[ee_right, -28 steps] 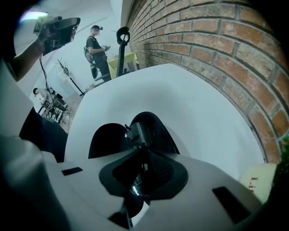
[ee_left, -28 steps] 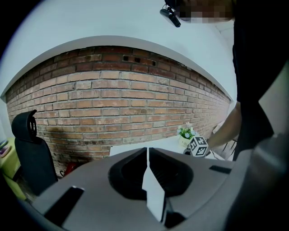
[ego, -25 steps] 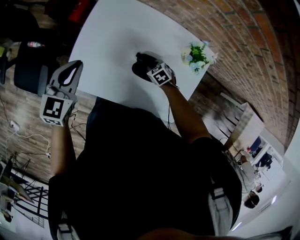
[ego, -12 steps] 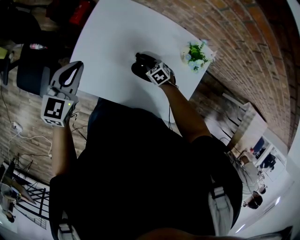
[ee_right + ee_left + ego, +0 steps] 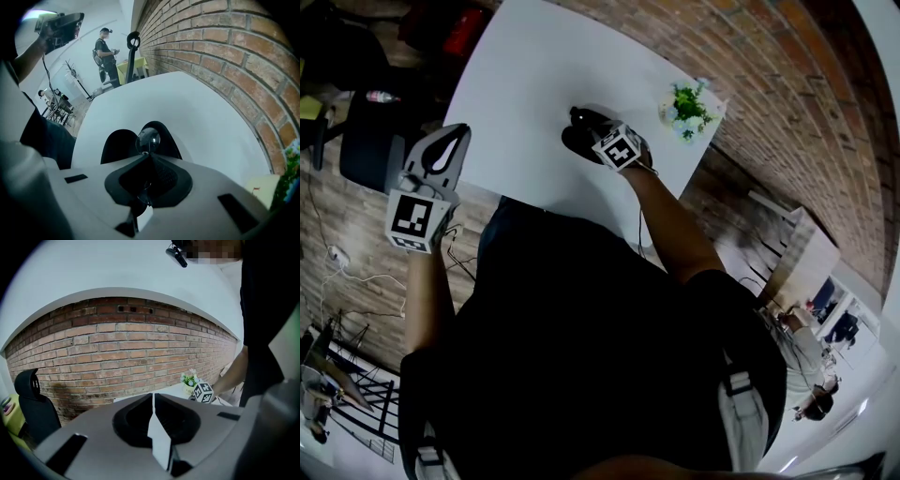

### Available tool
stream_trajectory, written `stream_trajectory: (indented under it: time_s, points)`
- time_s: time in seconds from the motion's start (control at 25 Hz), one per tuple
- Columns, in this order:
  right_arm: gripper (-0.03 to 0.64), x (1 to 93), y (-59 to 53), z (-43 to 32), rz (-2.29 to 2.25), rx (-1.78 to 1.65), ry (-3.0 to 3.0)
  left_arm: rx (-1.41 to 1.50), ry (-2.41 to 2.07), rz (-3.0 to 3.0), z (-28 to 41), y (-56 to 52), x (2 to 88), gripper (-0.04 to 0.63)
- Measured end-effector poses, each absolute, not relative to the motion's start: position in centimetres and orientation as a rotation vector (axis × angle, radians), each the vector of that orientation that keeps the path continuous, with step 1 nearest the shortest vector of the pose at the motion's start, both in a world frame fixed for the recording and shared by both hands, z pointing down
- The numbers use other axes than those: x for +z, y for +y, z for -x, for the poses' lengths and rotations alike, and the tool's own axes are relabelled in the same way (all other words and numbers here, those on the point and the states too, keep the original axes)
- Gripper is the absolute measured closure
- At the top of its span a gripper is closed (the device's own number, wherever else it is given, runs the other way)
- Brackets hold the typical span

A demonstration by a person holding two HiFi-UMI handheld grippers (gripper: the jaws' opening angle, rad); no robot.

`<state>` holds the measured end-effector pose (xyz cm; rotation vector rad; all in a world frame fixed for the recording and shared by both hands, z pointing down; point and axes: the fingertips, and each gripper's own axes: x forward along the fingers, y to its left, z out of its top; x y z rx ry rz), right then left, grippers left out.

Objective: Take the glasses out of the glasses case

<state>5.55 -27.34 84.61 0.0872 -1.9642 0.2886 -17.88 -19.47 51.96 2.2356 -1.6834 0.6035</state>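
On the white table (image 5: pixel 534 84) lies a black glasses case (image 5: pixel 575 141), lying open under my right gripper (image 5: pixel 584 124). In the right gripper view both dark halves of the case (image 5: pixel 119 145) show just past the jaws. My right gripper (image 5: pixel 148 157) is shut on the glasses, and one clear lens (image 5: pixel 147 139) sticks up over the case between the closed jaws. The rest of the frame is hidden. My left gripper (image 5: pixel 448 139) hangs off the table's left edge, shut and empty; its jaws (image 5: pixel 153 401) meet with nothing between them.
A small potted plant (image 5: pixel 687 110) stands at the table's far right corner beside the brick wall (image 5: pixel 787 84). A dark office chair (image 5: pixel 366 150) stands left of the table. A person (image 5: pixel 107 54) stands far off across the room.
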Motion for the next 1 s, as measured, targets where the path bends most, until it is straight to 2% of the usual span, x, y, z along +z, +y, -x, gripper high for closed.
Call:
stream_trajectory:
  time_s: [1.0]
  points:
    - [0.591, 77.2, -28.0, -6.8, -0.198, 0.304, -2.111, 0.654, -1.665, -2.367, 12.6, -19.3, 47.7, 0.572]
